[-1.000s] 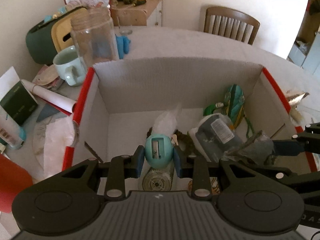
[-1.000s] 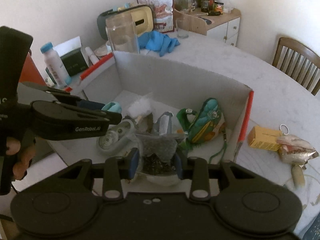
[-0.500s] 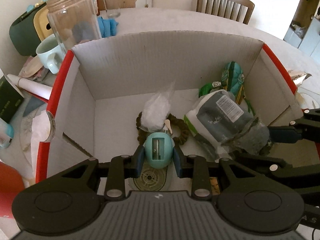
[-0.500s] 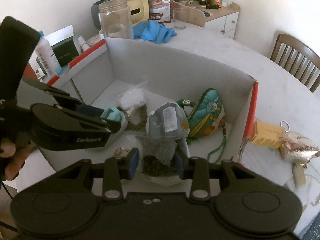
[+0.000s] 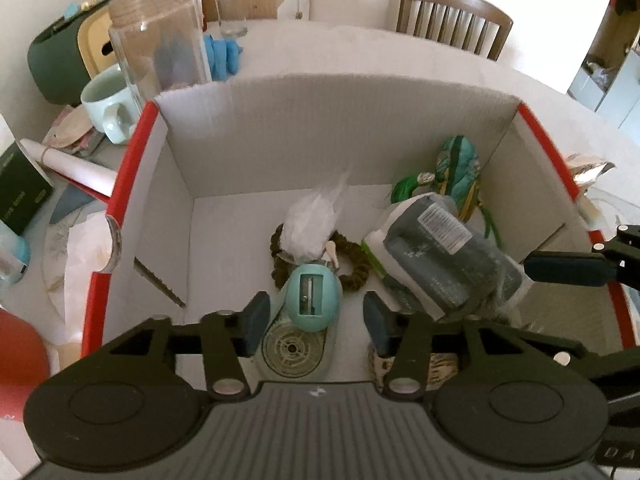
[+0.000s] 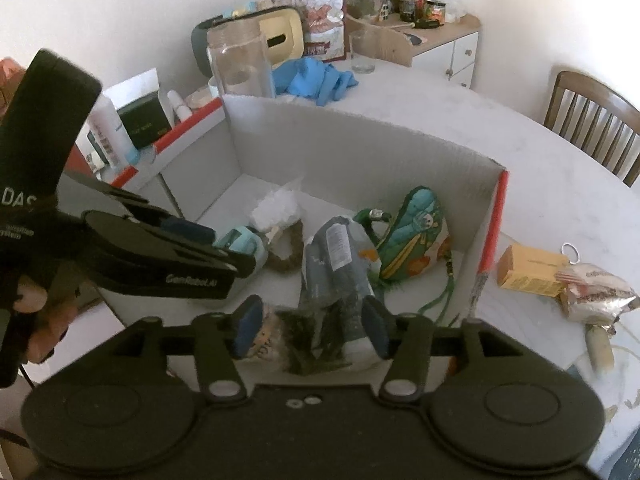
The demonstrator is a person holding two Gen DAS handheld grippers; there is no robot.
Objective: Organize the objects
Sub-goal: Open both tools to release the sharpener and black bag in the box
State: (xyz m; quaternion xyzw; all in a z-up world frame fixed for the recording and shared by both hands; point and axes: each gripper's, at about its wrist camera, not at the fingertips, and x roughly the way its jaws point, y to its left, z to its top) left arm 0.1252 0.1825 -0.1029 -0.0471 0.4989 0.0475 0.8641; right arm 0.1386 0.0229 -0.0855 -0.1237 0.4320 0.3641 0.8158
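Note:
A white cardboard box (image 5: pixel 280 128) with red edges holds the sorted things. My left gripper (image 5: pixel 316 324) hangs low inside it, its jaws opening. The teal egg-shaped pencil sharpener (image 5: pixel 314 298) lies between the pads with a gap on each side, on top of a round pale gadget (image 5: pixel 292 354). My right gripper (image 6: pixel 312 330) is also opening over the box's near right part. A clear bag of dark bits (image 6: pixel 320 340) and a grey pouch (image 6: pixel 336 264) rest under it, loose between the pads. The left gripper (image 6: pixel 224 246) shows side-on in the right wrist view.
Also in the box are a white plastic wad (image 5: pixel 316 216), a brown scrunchie (image 5: pixel 352 264) and a green-blue pouch (image 6: pixel 412 236). Outside stand a glass jar (image 5: pixel 160 44), a mug (image 5: pixel 108 100), blue gloves (image 6: pixel 316 76), a yellow carton (image 6: pixel 532 270), a foil bag (image 6: pixel 596 296) and a chair (image 5: pixel 452 16).
Both pairs of jaws have spread apart. The sharpener and the bag, gripped before, now lie free in the box. Both grippers sank a little deeper into the box.

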